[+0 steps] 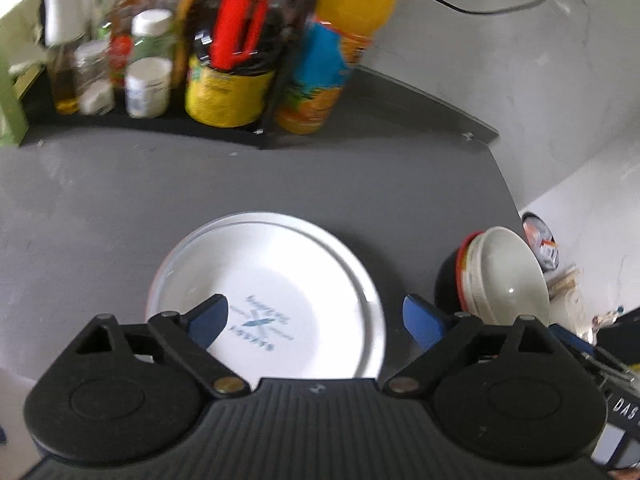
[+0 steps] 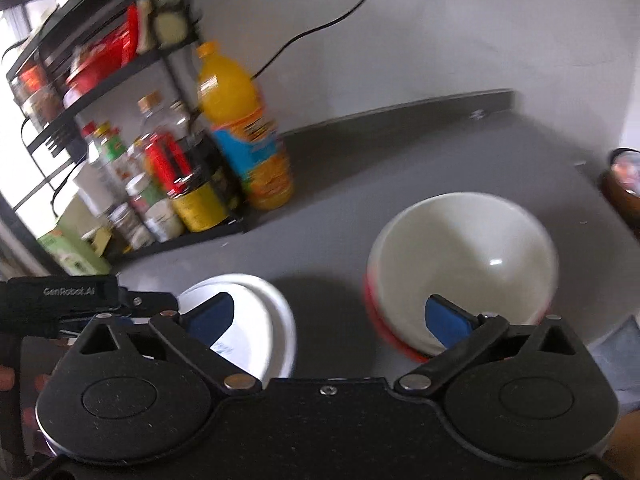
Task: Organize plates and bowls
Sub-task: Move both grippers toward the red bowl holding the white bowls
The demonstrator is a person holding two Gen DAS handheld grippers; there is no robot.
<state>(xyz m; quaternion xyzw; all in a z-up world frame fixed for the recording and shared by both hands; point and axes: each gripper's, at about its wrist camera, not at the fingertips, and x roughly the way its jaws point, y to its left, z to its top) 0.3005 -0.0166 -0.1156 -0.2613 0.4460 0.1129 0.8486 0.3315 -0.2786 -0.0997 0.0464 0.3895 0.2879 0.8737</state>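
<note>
A stack of white plates with a blue logo lies on the grey counter, directly under my left gripper, whose blue-padded fingers stand wide apart with nothing held. To its right sits a stack of nested bowls, cream inside with red rims. In the right wrist view the same bowls lie ahead on the right and the plates on the left. My right gripper hovers open between them, its right pad over the bowl's near rim. The left gripper body shows at the left edge.
A black rack of bottles, jars and a yellow tin stands at the back left, with an orange juice bottle beside it. A cable runs along the wall. The counter edge drops off at right, with clutter beyond.
</note>
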